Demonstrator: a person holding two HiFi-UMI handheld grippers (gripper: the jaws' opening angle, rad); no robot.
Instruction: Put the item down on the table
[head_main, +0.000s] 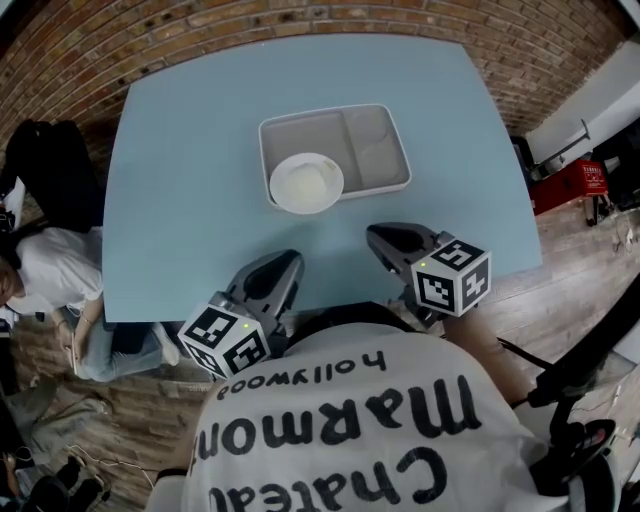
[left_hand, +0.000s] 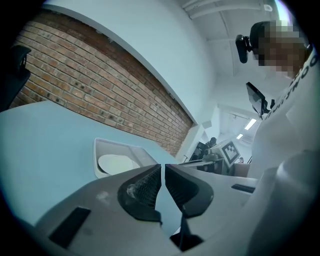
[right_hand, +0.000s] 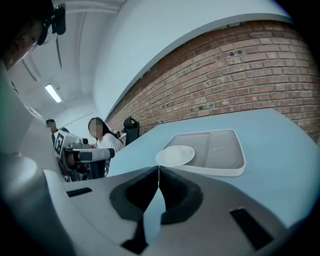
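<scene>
Head view puts both tools at the near edge of the table (head_main: 180, 200), close against my body. The left gripper (head_main: 288, 262) and the right gripper (head_main: 380, 236) each have their jaws pressed together with nothing between them — each gripper's own view confirms it. So nothing is in hand. I judge the item to be the white plate (head_main: 306, 183), which sits on the near-left part of the grey tray (head_main: 385, 150), its rim overhanging the tray's near wall. To do this well I would spread one gripper's jaws, pinch that overhanging rim, lift just clear of the wall, and set the plate flat on bare tabletop. Room is generous — bare surface left, right and in front of the tray. Beyond the tray the far table edge seems close to the brick wall (head_main: 300, 30), so I'd keep to the near side.
</scene>
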